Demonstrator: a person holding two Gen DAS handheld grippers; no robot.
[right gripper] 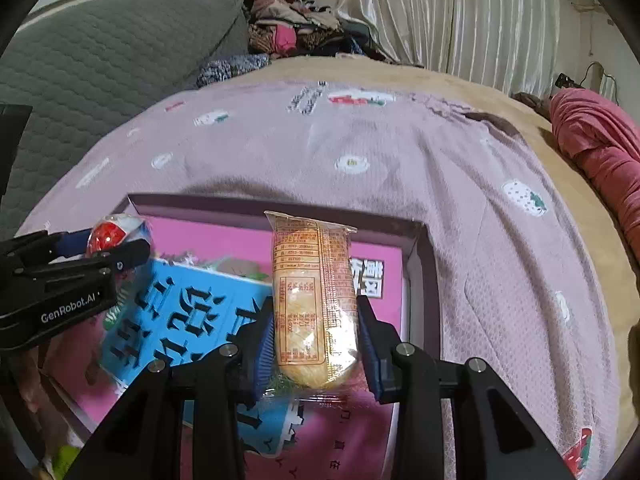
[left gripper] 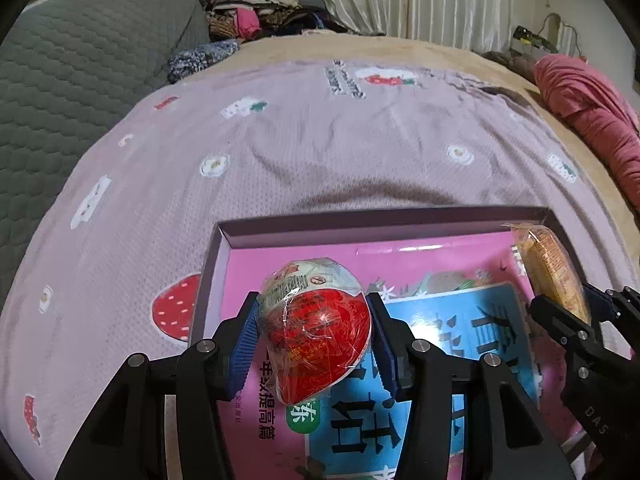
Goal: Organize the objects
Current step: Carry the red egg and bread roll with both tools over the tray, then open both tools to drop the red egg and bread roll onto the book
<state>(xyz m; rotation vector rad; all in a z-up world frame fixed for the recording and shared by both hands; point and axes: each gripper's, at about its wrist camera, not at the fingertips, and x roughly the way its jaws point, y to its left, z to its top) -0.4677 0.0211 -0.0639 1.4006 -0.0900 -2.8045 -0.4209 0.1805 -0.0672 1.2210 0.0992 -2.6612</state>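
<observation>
On bed, the box [left gripper: 224, 236] lies directly under both grippers: left gripper [left gripper: 314, 334] clamps the egg-shaped snack [left gripper: 316, 320], right gripper [right gripper: 316, 344] clamps the wrapped cake [right gripper: 314, 300], its length pointing at far wall.

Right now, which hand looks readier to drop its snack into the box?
Probably left. The left gripper holds the red-and-white snack over the box's middle, while the right gripper holds its yellow cake nearer the box's right wall.
</observation>
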